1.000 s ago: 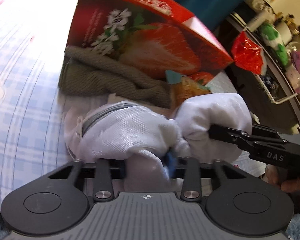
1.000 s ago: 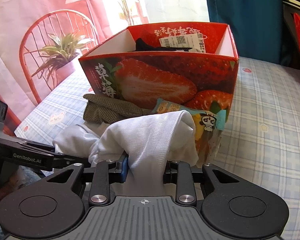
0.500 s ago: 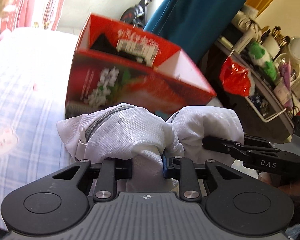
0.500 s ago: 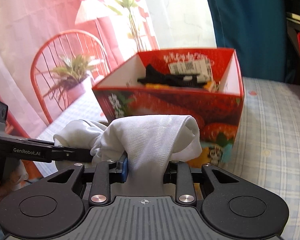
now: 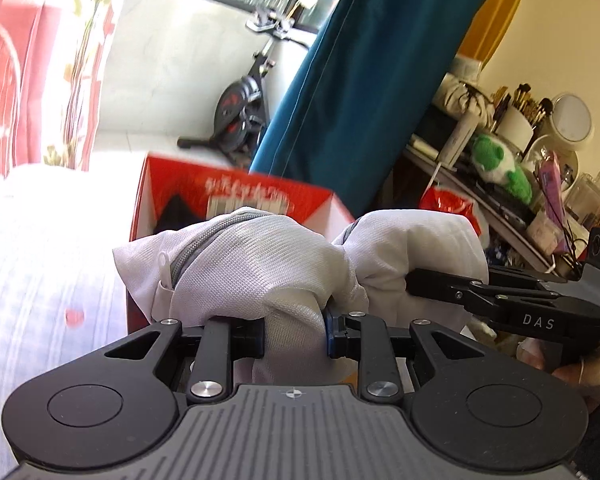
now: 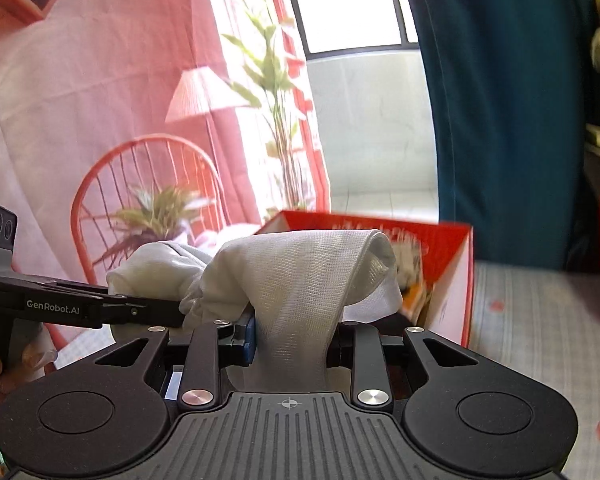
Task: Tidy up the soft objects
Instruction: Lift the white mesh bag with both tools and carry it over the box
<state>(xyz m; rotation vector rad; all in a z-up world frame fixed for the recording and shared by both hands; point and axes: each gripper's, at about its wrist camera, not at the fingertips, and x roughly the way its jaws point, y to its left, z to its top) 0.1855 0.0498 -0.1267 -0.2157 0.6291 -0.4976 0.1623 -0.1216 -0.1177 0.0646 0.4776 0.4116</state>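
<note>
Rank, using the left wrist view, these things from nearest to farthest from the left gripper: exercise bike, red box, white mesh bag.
1. white mesh bag: clamped in the left gripper.
2. red box: just behind the bag, on the bed.
3. exercise bike: far back, by the window.

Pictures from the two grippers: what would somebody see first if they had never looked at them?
First, the white mesh bag, bunched up in the middle and pinched by both the left gripper and the right gripper. Right behind it stands the open red box on the checked bedcover. Farther back in the left view, an exercise bike stands by the teal curtain.
</note>
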